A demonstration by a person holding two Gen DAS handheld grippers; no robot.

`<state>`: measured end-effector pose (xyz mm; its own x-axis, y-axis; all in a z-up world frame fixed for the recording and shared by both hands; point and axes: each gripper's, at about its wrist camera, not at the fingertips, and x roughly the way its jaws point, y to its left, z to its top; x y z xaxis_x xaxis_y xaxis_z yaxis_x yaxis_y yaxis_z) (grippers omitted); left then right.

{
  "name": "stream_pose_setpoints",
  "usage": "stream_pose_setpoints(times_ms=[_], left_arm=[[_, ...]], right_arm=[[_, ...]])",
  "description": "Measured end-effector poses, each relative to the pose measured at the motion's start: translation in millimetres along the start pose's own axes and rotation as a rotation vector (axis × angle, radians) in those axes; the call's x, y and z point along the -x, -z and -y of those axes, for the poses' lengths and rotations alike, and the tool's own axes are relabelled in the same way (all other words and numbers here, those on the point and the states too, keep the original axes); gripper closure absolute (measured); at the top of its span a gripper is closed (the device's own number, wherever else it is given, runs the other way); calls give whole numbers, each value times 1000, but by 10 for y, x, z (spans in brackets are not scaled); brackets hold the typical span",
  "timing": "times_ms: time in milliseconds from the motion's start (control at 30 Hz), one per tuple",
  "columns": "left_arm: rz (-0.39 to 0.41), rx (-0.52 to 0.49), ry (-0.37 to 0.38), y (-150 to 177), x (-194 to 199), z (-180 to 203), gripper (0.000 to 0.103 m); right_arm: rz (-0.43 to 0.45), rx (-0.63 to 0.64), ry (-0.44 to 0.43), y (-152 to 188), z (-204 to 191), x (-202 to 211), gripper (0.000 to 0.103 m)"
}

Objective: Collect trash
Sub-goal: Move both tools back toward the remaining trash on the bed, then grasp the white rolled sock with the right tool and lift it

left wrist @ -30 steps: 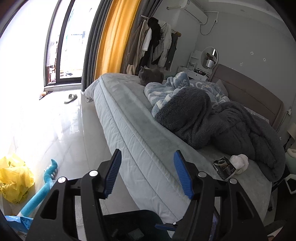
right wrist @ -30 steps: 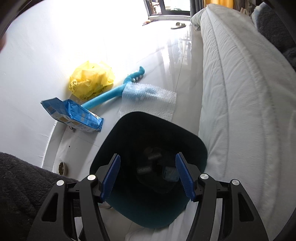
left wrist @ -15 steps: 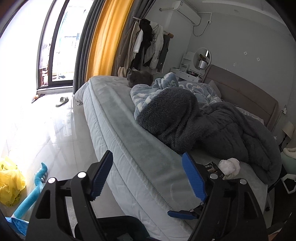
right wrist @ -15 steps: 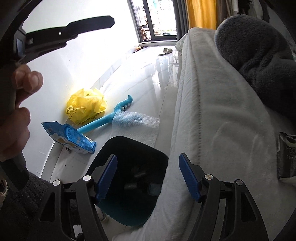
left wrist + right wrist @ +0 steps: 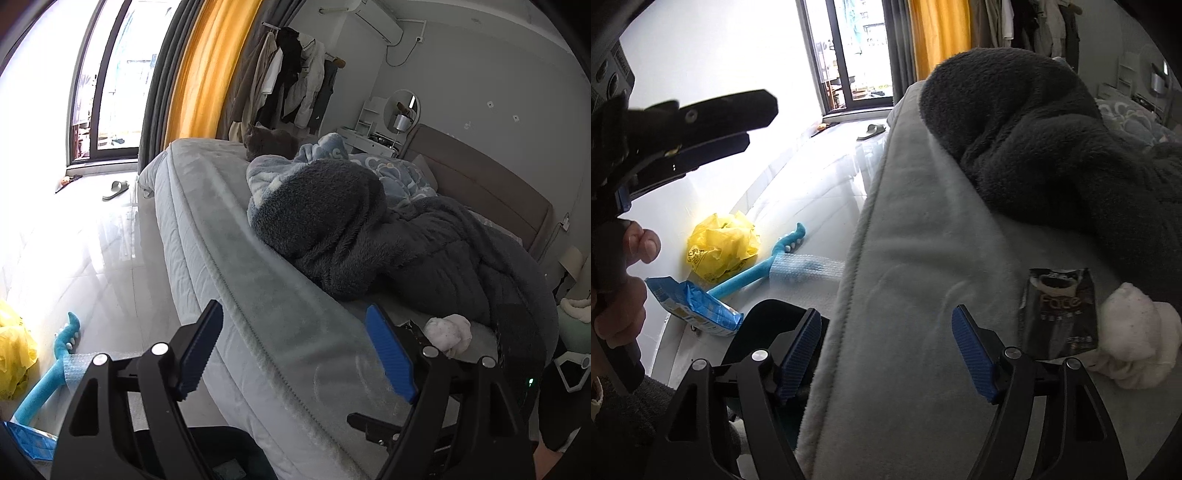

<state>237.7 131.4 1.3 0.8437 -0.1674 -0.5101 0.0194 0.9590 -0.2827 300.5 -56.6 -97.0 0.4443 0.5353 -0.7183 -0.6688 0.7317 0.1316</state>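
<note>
Your right gripper [image 5: 886,354] hangs over the edge of the bed [image 5: 905,258], its jaws apart with nothing between them; they have just been opening. The nearest trash is the dark wrapper [image 5: 1058,314], which lies flat on the bed beyond and to the right of the right jaw, touching the white wad [image 5: 1137,339] on its far side. To take it well, swing the gripper right until the wrapper sits between the pads, tip one pad under a curled edge, and close only once the foil is inside, so you do not pinch the bedcover. Judge for yourself whether the wad is trash or a sock before you lift it.

Your left gripper [image 5: 295,350] is also empty, jaws wide, and they too have just been widening; it points across the bed toward the grey blanket [image 5: 351,229].

The right view alone shows the dark bin [image 5: 764,325] on the floor against the side of the bed, and beside the bin the blue packet [image 5: 698,310], the yellow bag [image 5: 720,251] and the bubble wrap [image 5: 801,266], with your left hand [image 5: 620,280] on its handle. The left view hides most of the wrapper behind its own right jaw, but shows the far side of the bed, where a grey cat [image 5: 269,142] sits.
</note>
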Motion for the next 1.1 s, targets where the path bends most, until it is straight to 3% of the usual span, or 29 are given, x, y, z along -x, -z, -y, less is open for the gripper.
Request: stream_pose_setpoints(times_ms=[400, 600, 833, 1067, 1100], left_arm=[[-56, 14, 48, 80, -242, 217, 14], [-109, 63, 105, 152, -404, 309, 13], [-152, 64, 144, 239, -536, 487, 13], [-183, 56, 168, 334, -682, 677, 13], [-189, 56, 171, 348, -705, 702, 13]], right_arm=[[88, -118, 143, -4, 790, 379, 25], [119, -219, 129, 77, 1138, 465, 24], [120, -203, 173, 131, 1182, 503, 24], [73, -146, 319, 221, 1316, 489, 25], [66, -143, 332, 251, 1345, 487, 31]])
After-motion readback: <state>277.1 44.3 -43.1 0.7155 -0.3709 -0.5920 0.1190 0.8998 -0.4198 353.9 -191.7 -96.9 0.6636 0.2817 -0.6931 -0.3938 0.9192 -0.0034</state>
